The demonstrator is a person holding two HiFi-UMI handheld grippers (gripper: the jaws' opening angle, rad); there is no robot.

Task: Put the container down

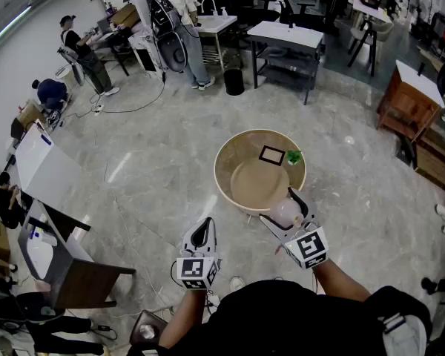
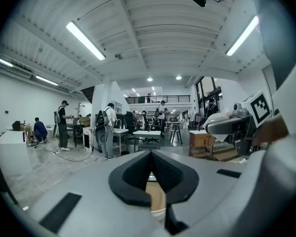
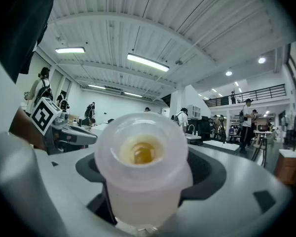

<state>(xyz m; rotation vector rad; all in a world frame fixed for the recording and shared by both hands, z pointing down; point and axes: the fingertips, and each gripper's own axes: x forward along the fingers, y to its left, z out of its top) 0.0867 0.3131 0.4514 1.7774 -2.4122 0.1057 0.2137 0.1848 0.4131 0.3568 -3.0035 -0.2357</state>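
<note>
head view: your right hand-held gripper (image 1: 279,206) clamps the pale container (image 1: 285,213) over the round worktop's (image 1: 226,158) near rim. left gripper view: left hand-held gripper (image 2: 150,157) is pinched together, empty. right gripper view: looks like light, stiff, slick plastic, so i'd grip it mid-body.

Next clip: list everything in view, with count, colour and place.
round beige table: one, beige, floor centre, ahead of the person.
black-framed card: one, black, on the table's far side.
small green object: one, green, beside the card.
translucent white plastic container: one, whitish, held by the table's near edge.
brown wooden cabinet: one, brown, far right.
left gripper: one, grey-black, shut, empty.
right gripper: one, grey-black, shut on the container.
</note>
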